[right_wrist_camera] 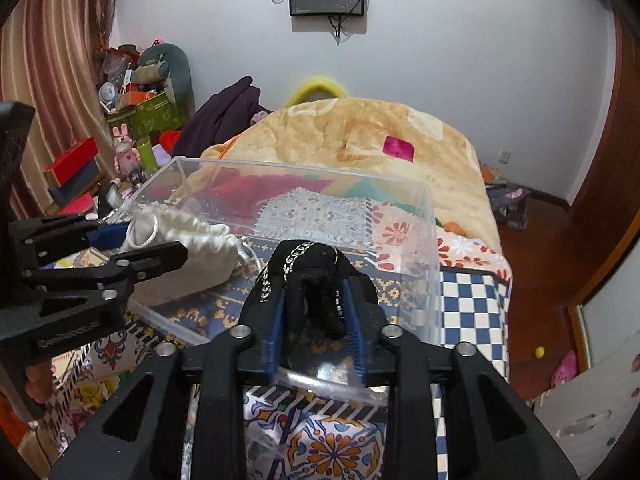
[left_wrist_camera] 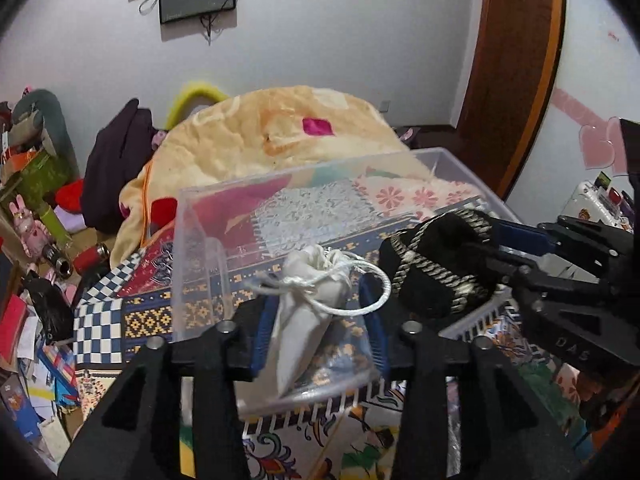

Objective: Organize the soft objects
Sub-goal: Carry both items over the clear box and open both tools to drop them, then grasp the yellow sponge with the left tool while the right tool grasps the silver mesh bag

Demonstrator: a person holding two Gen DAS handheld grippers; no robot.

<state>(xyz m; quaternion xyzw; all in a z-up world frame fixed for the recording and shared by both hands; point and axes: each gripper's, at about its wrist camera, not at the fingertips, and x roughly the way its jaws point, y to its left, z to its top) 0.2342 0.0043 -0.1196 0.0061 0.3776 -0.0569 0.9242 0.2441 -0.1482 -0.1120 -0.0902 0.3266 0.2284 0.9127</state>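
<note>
A clear plastic box (left_wrist_camera: 208, 248) stands open on the patterned bed cover; it also shows in the right wrist view (right_wrist_camera: 430, 248). My left gripper (left_wrist_camera: 320, 312) is shut on a white drawstring pouch (left_wrist_camera: 308, 308) and holds it over the box's near rim. My right gripper (right_wrist_camera: 316, 304) is shut on a black pouch with a silver-patterned cord (right_wrist_camera: 316, 276), also above the box's near edge. In the left wrist view the black pouch (left_wrist_camera: 436, 264) hangs to the right of the white one. In the right wrist view the white pouch (right_wrist_camera: 192, 248) is at the left.
A rolled orange blanket (left_wrist_camera: 280, 132) lies behind the box. Cluttered boxes and toys (left_wrist_camera: 36, 208) fill the left side. A brown door (left_wrist_camera: 516, 60) is at the right. A checkered cloth (right_wrist_camera: 472, 312) lies right of the box.
</note>
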